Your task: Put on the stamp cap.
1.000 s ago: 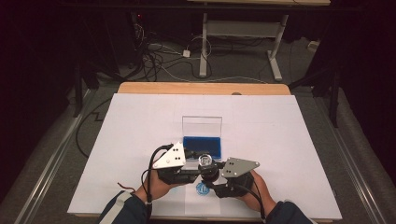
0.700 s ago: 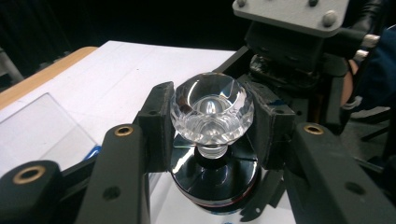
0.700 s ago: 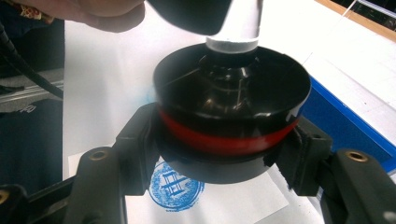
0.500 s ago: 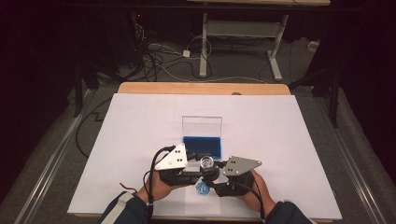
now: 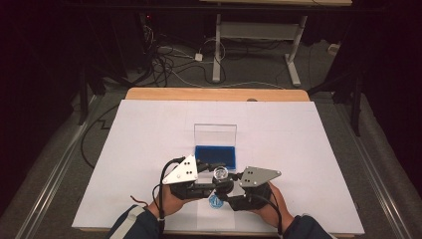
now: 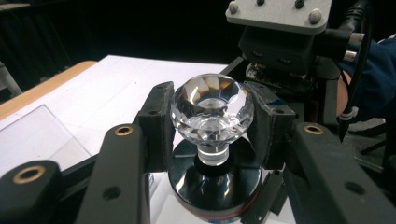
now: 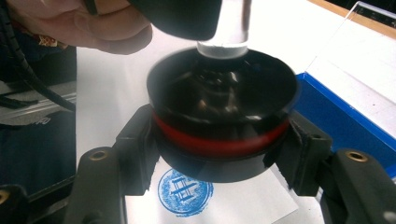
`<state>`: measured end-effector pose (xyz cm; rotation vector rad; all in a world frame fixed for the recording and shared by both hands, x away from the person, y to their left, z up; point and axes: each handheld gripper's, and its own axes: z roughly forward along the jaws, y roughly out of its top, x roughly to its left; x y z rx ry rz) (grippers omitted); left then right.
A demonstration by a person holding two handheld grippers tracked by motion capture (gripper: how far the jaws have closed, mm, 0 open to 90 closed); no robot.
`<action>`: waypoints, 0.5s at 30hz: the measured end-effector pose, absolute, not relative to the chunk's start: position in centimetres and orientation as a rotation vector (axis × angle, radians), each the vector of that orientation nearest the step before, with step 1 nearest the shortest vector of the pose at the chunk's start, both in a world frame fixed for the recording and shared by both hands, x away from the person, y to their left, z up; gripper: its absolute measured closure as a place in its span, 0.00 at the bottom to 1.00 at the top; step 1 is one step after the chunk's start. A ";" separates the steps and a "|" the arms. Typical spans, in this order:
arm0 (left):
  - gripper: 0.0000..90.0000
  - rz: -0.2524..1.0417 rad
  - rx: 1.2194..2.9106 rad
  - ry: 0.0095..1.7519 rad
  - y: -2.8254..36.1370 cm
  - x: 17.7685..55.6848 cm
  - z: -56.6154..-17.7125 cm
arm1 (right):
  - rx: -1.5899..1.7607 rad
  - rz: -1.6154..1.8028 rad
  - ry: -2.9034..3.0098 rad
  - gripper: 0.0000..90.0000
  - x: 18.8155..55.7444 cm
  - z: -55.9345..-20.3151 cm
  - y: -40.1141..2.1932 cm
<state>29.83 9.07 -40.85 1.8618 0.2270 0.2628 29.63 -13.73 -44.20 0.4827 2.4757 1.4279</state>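
Observation:
A stamp with a faceted clear crystal knob [image 6: 212, 109] and a round black base [image 7: 222, 93] ringed in red is held just above the table, near its front edge. My left gripper [image 6: 212, 123] is shut on the crystal knob, one pad on each side. My right gripper [image 7: 219, 154] is shut on the black base around the red ring. In the high view the two grippers meet at the stamp [image 5: 220, 175], the left gripper [image 5: 211, 180] coming from the left and the right gripper [image 5: 230, 191] from the right. A round blue stamped mark [image 7: 184, 191] lies on a white slip beneath.
A blue ink pad [image 5: 215, 157] with its clear lid [image 5: 215, 134] standing upright sits just behind the grippers. White sheeting [image 5: 124, 164] covers the table, with a wooden edge [image 5: 214, 93] at the far side. Cables and a desk frame lie on the floor beyond.

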 end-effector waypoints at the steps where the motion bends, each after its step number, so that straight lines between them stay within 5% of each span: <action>1: 0.60 0.262 1.861 0.227 9.0 29.8 -40.9 | 0.486 1.435 2.476 0.42 29.6 -44.2 -13.7; 15: 0.60 0.219 1.865 0.242 8.9 30.0 -41.4 | 0.500 1.449 2.472 0.43 29.6 -44.3 -13.9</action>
